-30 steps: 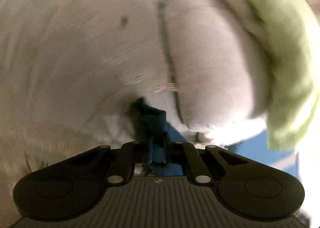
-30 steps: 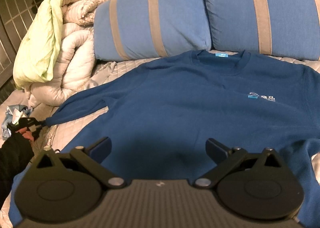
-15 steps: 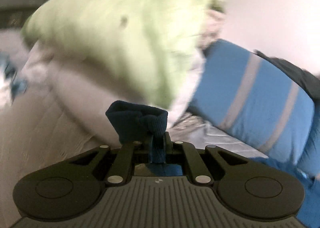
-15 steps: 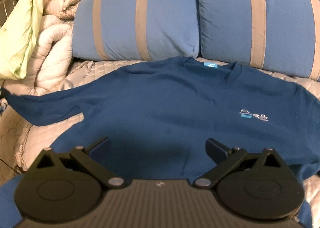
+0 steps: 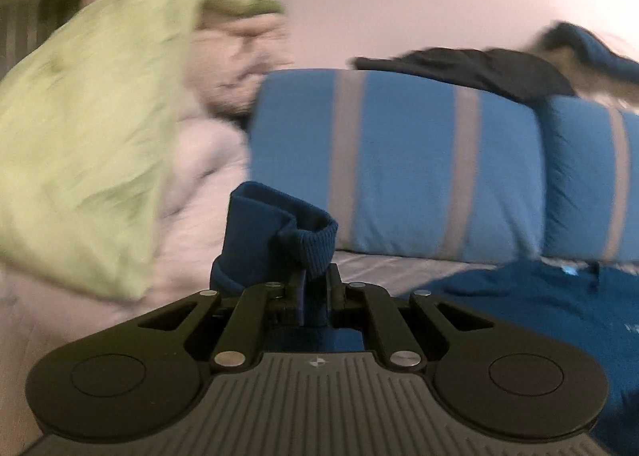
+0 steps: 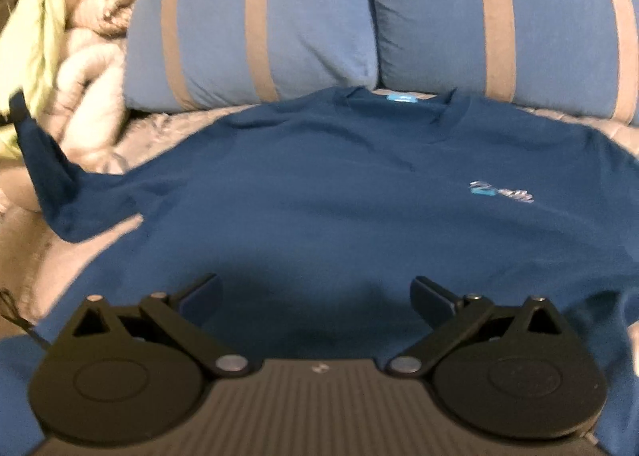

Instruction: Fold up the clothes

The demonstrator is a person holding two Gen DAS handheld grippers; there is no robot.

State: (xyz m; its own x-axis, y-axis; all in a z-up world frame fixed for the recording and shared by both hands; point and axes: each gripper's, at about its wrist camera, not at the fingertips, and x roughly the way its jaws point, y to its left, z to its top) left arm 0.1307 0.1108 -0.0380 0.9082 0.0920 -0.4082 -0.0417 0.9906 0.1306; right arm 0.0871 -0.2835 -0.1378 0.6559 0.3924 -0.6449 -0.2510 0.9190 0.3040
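Note:
A dark blue sweater (image 6: 339, 184) lies face up on the bed, neck toward the pillows, small logo (image 6: 501, 194) on its chest. My left gripper (image 5: 315, 288) is shut on the sweater's left sleeve cuff (image 5: 307, 240) and holds it lifted off the bed. In the right wrist view that sleeve (image 6: 44, 172) rises at the far left. The sweater's body also shows in the left wrist view (image 5: 539, 308). My right gripper (image 6: 317, 300) is open and empty, low over the sweater's lower front.
Two blue pillows with grey stripes (image 6: 255, 28) (image 6: 499, 16) stand behind the sweater. A pile of white duvet (image 6: 92, 72) and a light green blanket (image 5: 88, 144) lies at the left. Dark clothes (image 5: 471, 68) lie on top of the pillows.
My left gripper has lifted the sleeve cuff and swung right, toward the sweater's body. The sleeve has risen off the bed. My right gripper has moved a little closer over the sweater.

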